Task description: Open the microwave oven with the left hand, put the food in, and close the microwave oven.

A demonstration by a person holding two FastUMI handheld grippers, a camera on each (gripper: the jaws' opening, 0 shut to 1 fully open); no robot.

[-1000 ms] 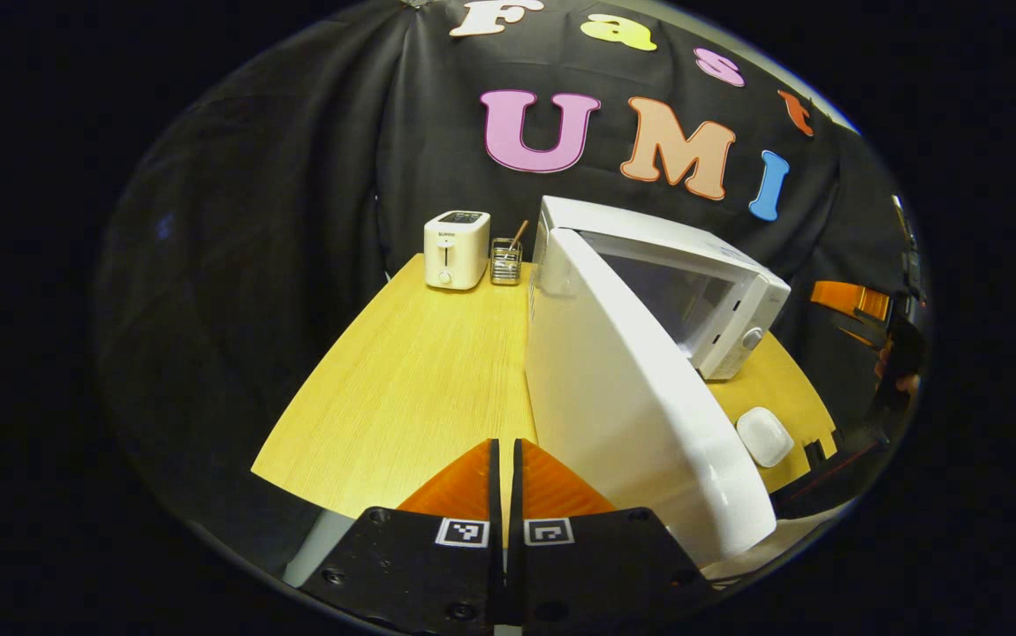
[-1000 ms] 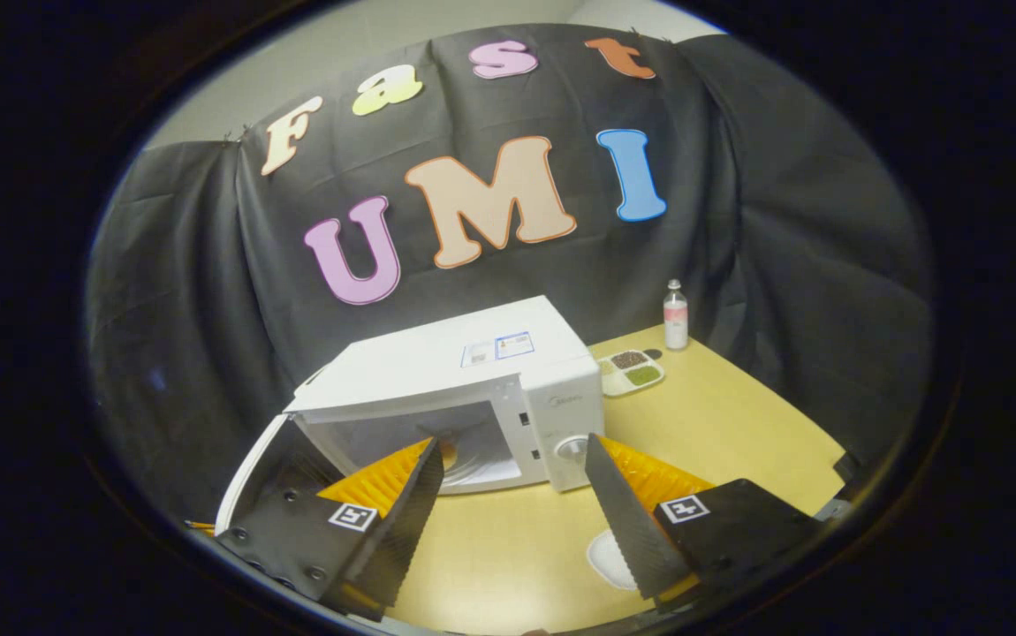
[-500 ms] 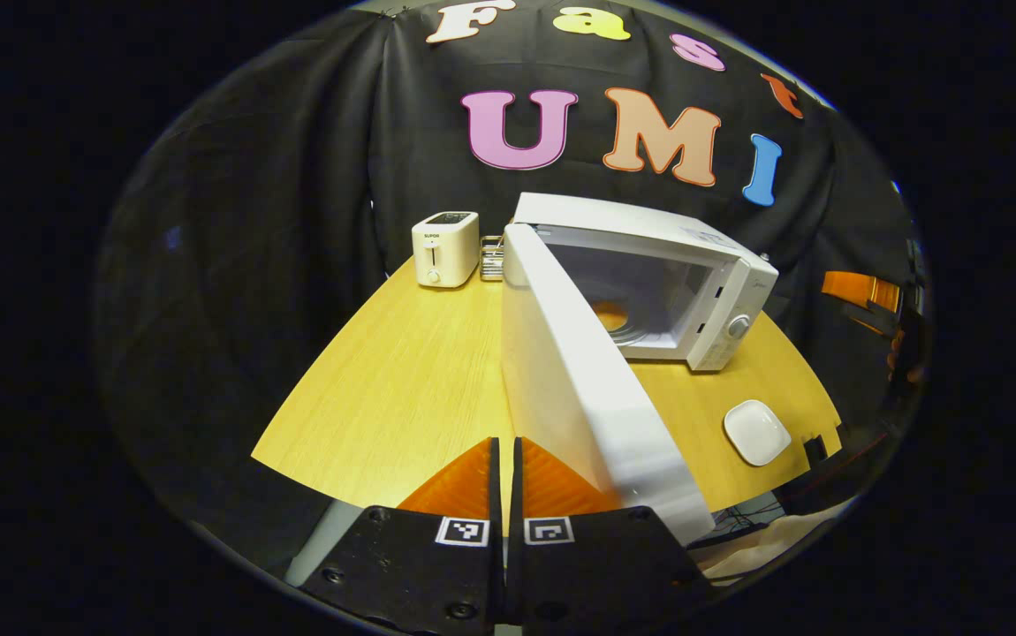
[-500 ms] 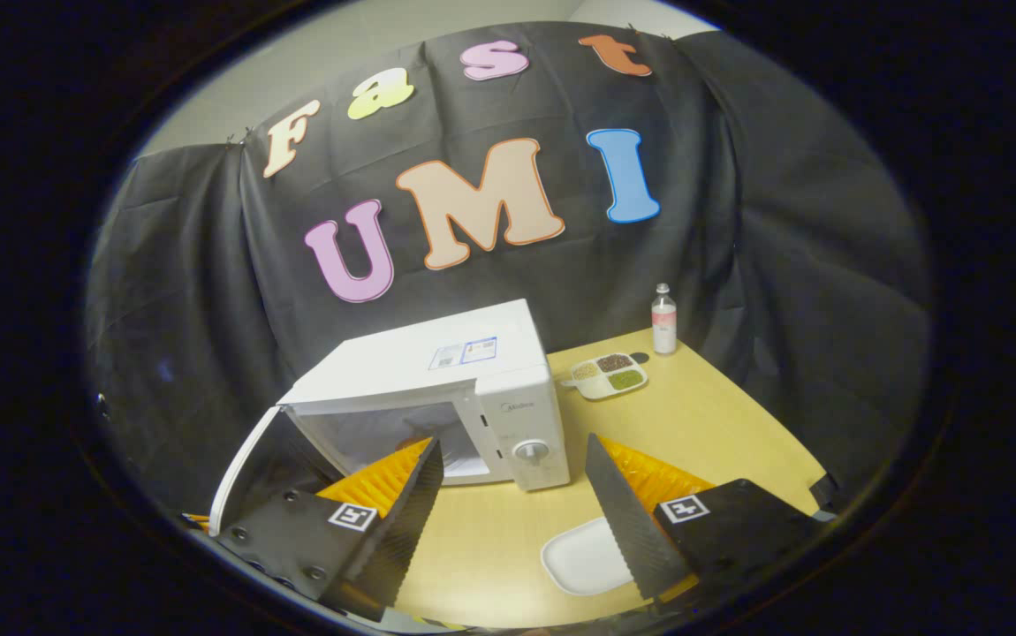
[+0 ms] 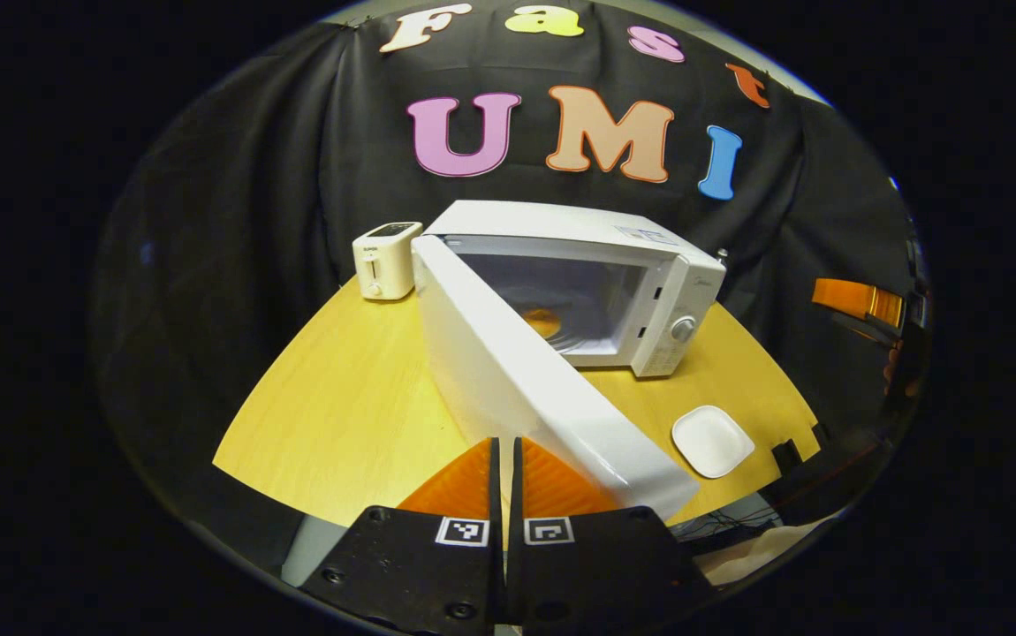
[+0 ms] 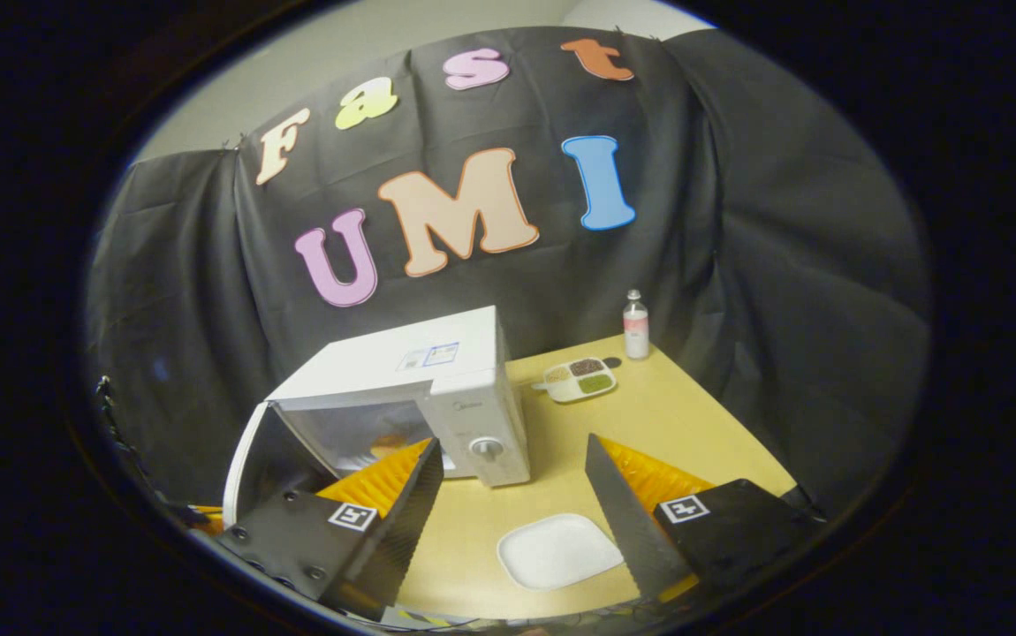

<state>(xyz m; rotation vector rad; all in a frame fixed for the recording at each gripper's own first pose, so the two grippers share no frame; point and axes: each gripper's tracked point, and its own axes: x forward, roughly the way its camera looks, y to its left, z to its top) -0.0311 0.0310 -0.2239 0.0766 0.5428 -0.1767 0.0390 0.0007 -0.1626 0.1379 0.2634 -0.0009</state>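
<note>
Wooden table (image 5: 340, 415) bears open microwave (image 5: 614, 265); left gripper (image 5: 504, 464) pinched empty, right gripper (image 6: 512, 477) wide.

Both views are sharp at centre and bend strongly toward the rims. Overhead light brightens the table (image 5: 340, 415) ahead of the claws; the backdrop stays dim.

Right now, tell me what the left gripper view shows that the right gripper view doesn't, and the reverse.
Left gripper view: a toaster behind the open door, and the shut left gripper. Right gripper view: a bottle, a divided tray, and the open right gripper. Both: the microwave, orange food inside, a white plate and the table.
</note>
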